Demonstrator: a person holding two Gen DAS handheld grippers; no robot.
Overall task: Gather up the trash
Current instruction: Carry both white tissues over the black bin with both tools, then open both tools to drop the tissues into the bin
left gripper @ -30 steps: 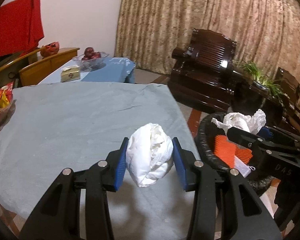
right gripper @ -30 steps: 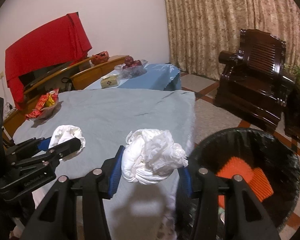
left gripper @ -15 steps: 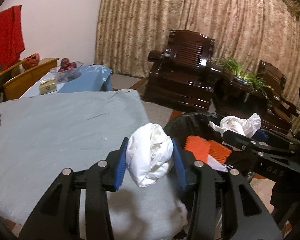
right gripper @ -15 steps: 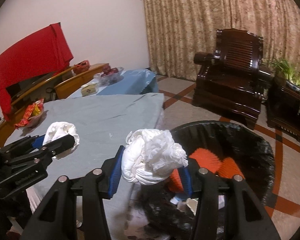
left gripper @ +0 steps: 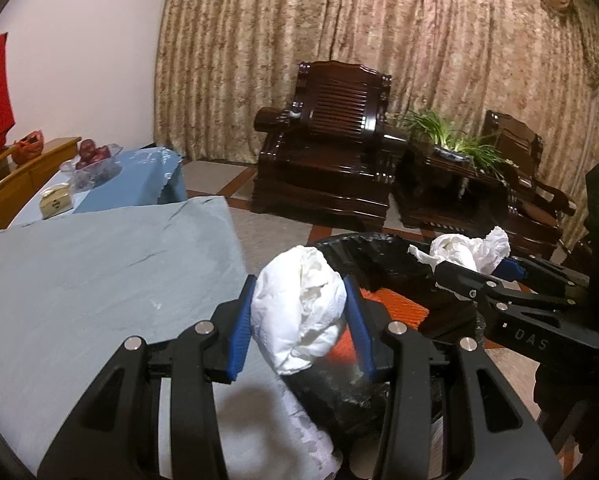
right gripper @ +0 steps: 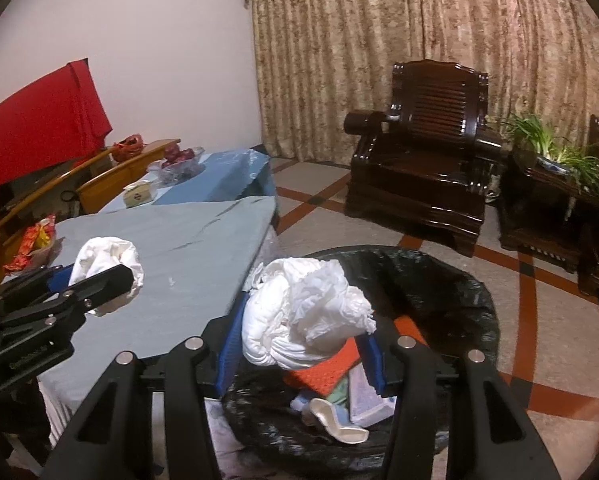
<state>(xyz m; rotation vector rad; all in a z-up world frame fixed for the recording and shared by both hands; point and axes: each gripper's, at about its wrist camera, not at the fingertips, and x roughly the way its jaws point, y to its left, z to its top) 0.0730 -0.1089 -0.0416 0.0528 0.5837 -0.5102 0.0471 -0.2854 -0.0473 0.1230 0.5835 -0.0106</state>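
Bin (right gripper: pixel 439 280) contents half hidden behind tissue wad (right gripper: pixel 303 312) between jaws.

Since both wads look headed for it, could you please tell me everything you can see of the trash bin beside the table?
The trash bin is round, lined with a glossy, crinkled black plastic bag folded over its rim. It stands upright on the tiled floor, right by the corner of the table, and whether they touch is unclear. Inside lie an orange ridged piece, a pale flat packet and a white scrap. The right gripper holds its tissue wad above the opening.
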